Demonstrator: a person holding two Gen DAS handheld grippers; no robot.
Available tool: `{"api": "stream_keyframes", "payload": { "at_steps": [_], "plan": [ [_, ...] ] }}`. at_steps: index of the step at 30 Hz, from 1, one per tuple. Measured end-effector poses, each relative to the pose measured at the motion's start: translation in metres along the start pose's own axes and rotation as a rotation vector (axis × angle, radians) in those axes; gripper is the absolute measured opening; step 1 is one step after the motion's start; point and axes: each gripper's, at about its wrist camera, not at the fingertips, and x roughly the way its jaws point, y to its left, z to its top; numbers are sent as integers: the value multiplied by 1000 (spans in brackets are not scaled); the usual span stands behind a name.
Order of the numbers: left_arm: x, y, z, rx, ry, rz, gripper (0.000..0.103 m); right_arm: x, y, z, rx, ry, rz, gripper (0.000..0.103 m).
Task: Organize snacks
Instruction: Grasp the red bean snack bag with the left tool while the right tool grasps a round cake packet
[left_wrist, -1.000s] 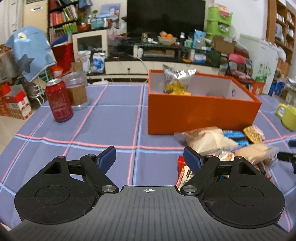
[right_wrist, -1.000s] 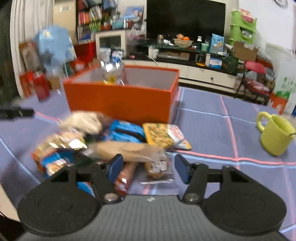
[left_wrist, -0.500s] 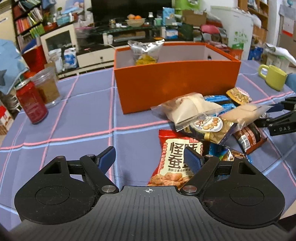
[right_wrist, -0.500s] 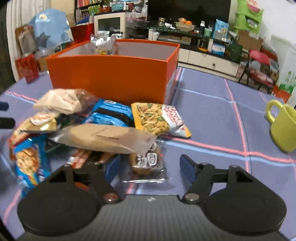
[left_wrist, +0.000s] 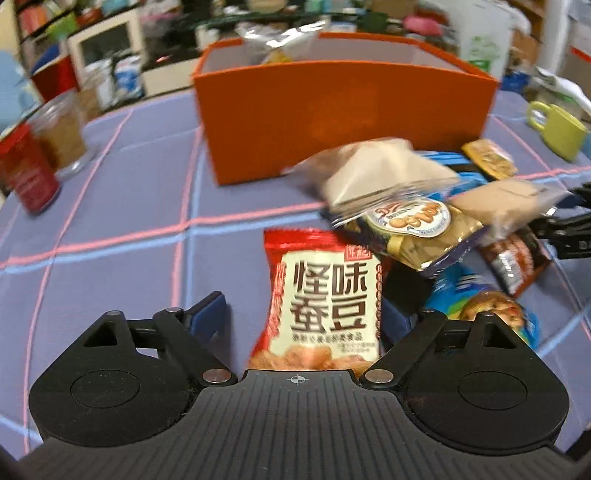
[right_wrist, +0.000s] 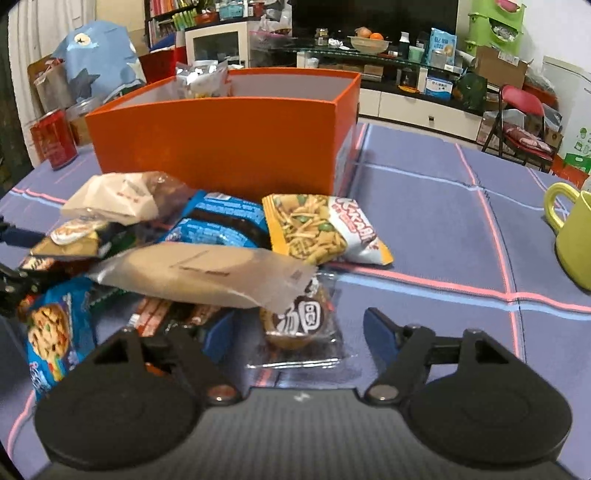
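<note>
An orange box (left_wrist: 343, 122) (right_wrist: 221, 144) stands on the checked purple cloth, with a silver bag (right_wrist: 201, 77) upright inside. In front of it lies a heap of snack packets. My left gripper (left_wrist: 304, 308) is low over the heap's near edge. A red-and-cream snack bag (left_wrist: 325, 295) lies between its jaws, which are opening and do not press on it. My right gripper (right_wrist: 297, 317) straddles a round pastry in clear wrap (right_wrist: 299, 334). Its jaws are closing and stand clear of the wrapper. A long tan packet (right_wrist: 195, 273) overhangs the pastry.
A red can (left_wrist: 26, 173) and a glass jar (left_wrist: 62, 136) stand at the far left of the table. A yellow-green mug (right_wrist: 576, 236) sits at the right. A yellow noodle-snack bag (right_wrist: 321, 229) and blue packets (right_wrist: 221, 221) lie by the box's front.
My left gripper sank toward the heap, tilted down and spread wider, with the red-and-cream bag now between its jaws. My right gripper came down to the pastry and widened its jaws.
</note>
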Motion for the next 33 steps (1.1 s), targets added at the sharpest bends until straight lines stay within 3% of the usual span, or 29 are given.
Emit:
{"api": "stream_keyframes", "payload": {
  "at_steps": [4,8,13,16,17,18,19,22,26,33],
  "plan": [
    [-2,9,-2,-19,11,43,64,-1,-4,2,19,4,-9,61],
    [-2,14,-2,-15,-12,27,61,-1,-4,2,31,-2,-3,62],
    [0,5,1,68,-75,-19,58,0,-1,2,29,-11,-1,65],
    [3,5,1,52,-74,-44,57,0,-1,3,29,-3,9,64],
    [3,5,1,41,-69,-41,53,-1,-1,4,27,2,14,57],
    [3,5,1,38,-62,-36,44,-2,-1,4,27,7,15,50],
    [3,6,2,36,-54,-41,36,-3,-1,5,30,13,17,49],
    [1,6,4,15,-41,-40,28,-5,2,5,28,23,16,47],
    [-1,4,3,14,-39,-33,25,-5,5,4,31,22,13,47],
    [3,-2,0,14,-39,-8,30,-5,7,3,26,11,8,49]
  ]
}}
